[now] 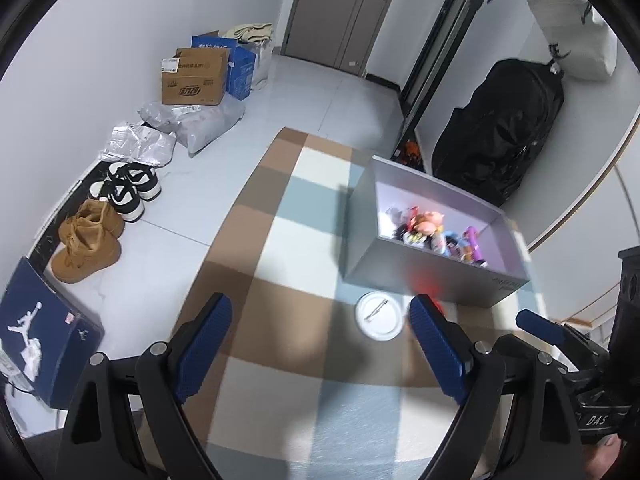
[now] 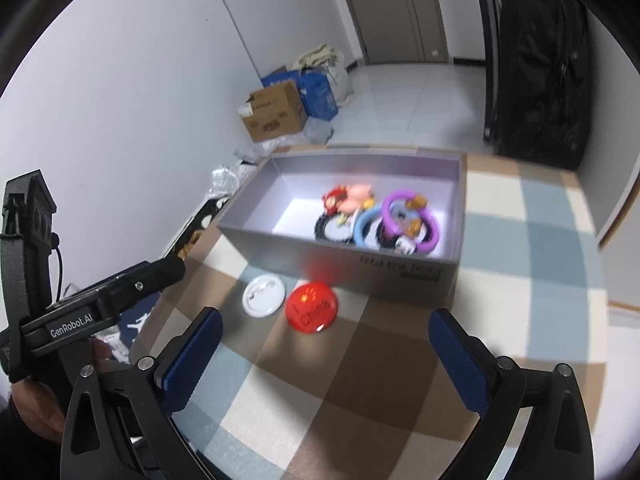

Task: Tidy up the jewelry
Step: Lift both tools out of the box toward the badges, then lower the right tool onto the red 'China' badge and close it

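Two grippers, left [image 1: 320, 344] and right [image 2: 326, 360], jaws spread, two badges, one box [image 2: 400, 276]

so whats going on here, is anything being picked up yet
Not yet. A person holds a gripper in each hand over a checked cloth, and both the left gripper and right gripper have their jaws open and empty. A grey box already holds colourful rings and trinkets. A white badge and a red badge lie on the cloth in front of it.
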Available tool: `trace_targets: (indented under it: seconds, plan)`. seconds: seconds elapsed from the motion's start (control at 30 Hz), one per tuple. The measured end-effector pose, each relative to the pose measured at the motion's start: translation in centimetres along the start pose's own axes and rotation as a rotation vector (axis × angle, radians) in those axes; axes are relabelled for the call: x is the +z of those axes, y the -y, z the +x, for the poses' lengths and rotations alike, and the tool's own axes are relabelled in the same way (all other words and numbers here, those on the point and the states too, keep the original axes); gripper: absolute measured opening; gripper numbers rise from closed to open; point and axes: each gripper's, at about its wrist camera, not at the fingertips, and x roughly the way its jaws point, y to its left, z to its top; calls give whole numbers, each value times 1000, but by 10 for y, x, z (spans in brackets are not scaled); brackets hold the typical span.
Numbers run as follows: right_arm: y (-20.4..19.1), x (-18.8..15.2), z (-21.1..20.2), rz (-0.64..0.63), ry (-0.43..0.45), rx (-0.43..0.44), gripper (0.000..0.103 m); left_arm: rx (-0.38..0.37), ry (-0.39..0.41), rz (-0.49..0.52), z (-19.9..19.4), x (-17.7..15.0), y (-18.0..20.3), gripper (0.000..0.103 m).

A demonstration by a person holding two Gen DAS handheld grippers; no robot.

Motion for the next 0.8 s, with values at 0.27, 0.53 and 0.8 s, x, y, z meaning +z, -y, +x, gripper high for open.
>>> trace_targets:
  seconds: [0.27,0.53,0.8]
  plan:
    - [-4,-3,25,-7,-52,-13,95,14,-23,21,2,-1,-7,87]
    - [-17,-3,43,-59,-73,-52,79,-10,-6,10,-5,2,-10,87]
    - [-32,-1,62,-161,-81,-151,65,-18,-10,-19,-2,6,-17,87]
